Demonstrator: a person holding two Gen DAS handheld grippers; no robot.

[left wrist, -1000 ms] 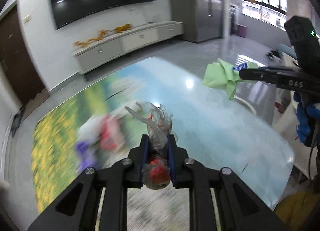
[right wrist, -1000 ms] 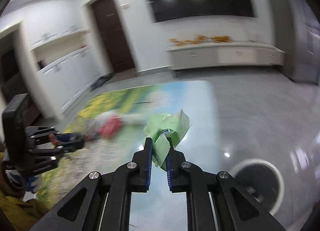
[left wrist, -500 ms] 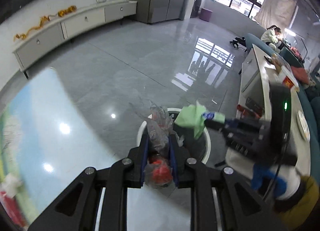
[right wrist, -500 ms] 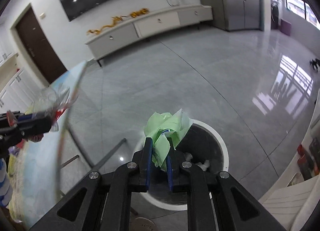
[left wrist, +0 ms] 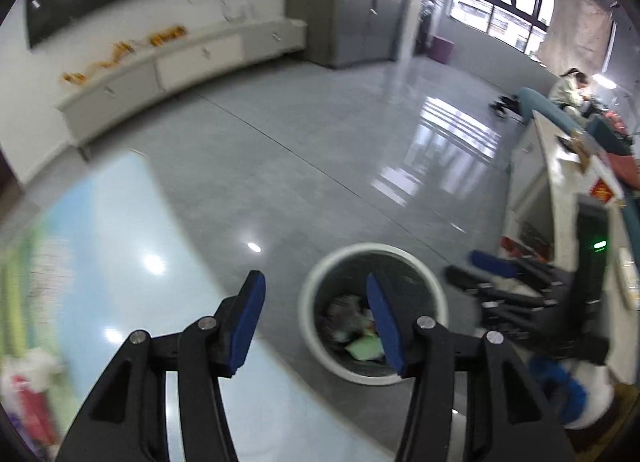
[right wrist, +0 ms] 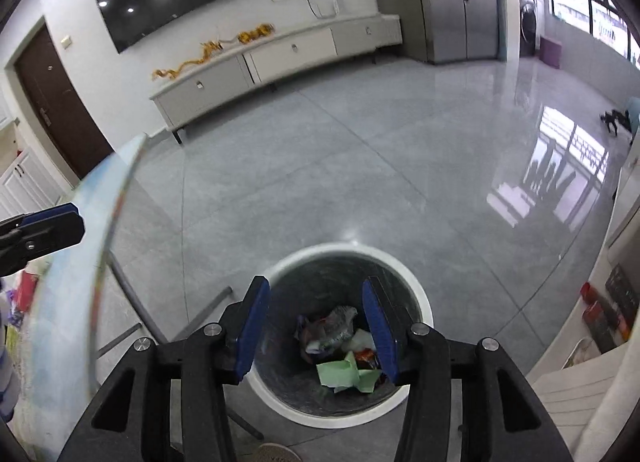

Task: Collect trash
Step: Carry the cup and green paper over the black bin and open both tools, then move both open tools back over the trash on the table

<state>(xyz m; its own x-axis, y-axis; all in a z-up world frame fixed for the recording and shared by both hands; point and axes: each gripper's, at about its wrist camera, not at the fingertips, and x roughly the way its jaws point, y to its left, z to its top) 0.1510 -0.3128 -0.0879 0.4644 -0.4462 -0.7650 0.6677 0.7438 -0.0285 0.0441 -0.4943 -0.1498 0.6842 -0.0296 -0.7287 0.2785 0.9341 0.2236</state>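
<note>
A round white-rimmed trash bin (right wrist: 416,290) (left wrist: 308,294) stands on the grey floor beside the table. Inside it lie the green paper (right wrist: 344,372) (left wrist: 364,348), the clear crumpled wrapper (right wrist: 334,322) and other scraps. My right gripper (right wrist: 316,316) hangs right above the bin, its jaws opening, nothing between the blue pads. My left gripper (left wrist: 316,314) hovers over the table edge next to the bin, its jaws opening too and empty. In the left wrist view the right gripper (left wrist: 476,274) shows at the right; the right wrist view has the left gripper (right wrist: 52,227) at its left edge.
The glossy table (left wrist: 120,246) with a blue and green printed top lies at the left, with red and white trash (left wrist: 28,386) at its near left. A white counter (left wrist: 560,181) stands at the right. A person (left wrist: 568,89) sits far back right.
Both grippers swung from the table to above the bin, then opened. The green paper and the clear wrapper dropped out of the jaws and now lie in the bin.
</note>
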